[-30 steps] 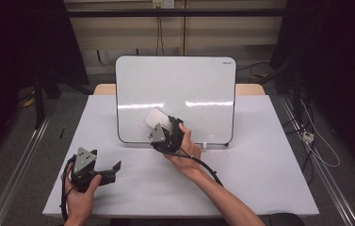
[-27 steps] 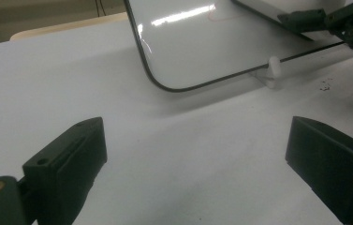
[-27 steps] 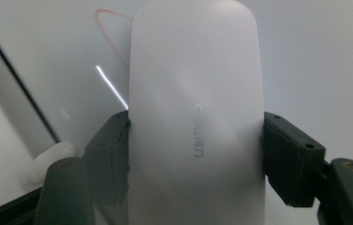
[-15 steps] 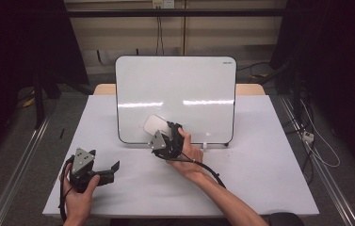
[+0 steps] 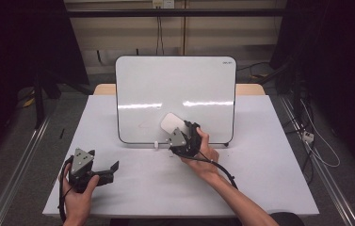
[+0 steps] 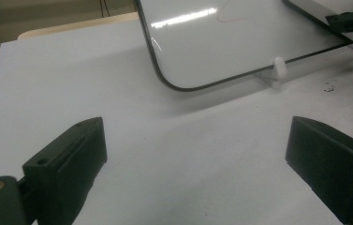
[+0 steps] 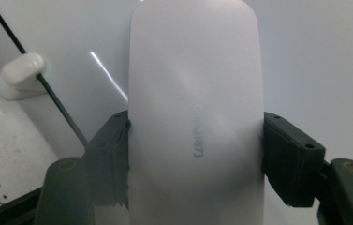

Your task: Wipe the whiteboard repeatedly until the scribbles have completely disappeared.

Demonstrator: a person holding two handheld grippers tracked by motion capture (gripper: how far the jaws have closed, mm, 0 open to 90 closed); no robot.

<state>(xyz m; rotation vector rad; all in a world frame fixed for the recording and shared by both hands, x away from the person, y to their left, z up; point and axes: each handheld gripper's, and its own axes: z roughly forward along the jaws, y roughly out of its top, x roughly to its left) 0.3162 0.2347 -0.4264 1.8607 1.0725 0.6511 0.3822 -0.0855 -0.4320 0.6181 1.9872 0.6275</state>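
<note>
At the 12 o'clock end of the bench [image 5: 269,179]: a whiteboard [image 5: 175,89] is propped upright, a small white foot [image 5: 156,145] seen at its lower edge.
Whiteboard surface: a faint red mark [image 5: 143,125] is seen toward its lower left.
Eraser: a white eraser [image 5: 172,124] is held flat against the lower part of the whiteboard, at about 1 o'clock from the white foot.
Right hand-held gripper [image 5: 183,136]: it is clamped on the eraser, both jaws pressed on the eraser's long sides, as shown in the right gripper view [image 7: 195,140]; it is pointed toward 11 o'clock at the board.
Left hand-held gripper [image 5: 111,170]: its jaws are spread wide with nothing between them; it is held low over the bench at about 8 o'clock from the whiteboard, well apart from it, and pointed toward 3 o'clock.
Left gripper view: the whiteboard's rounded corner [image 6: 165,79] and the white foot [image 6: 279,67] are seen beyond the spread jaws.
</note>
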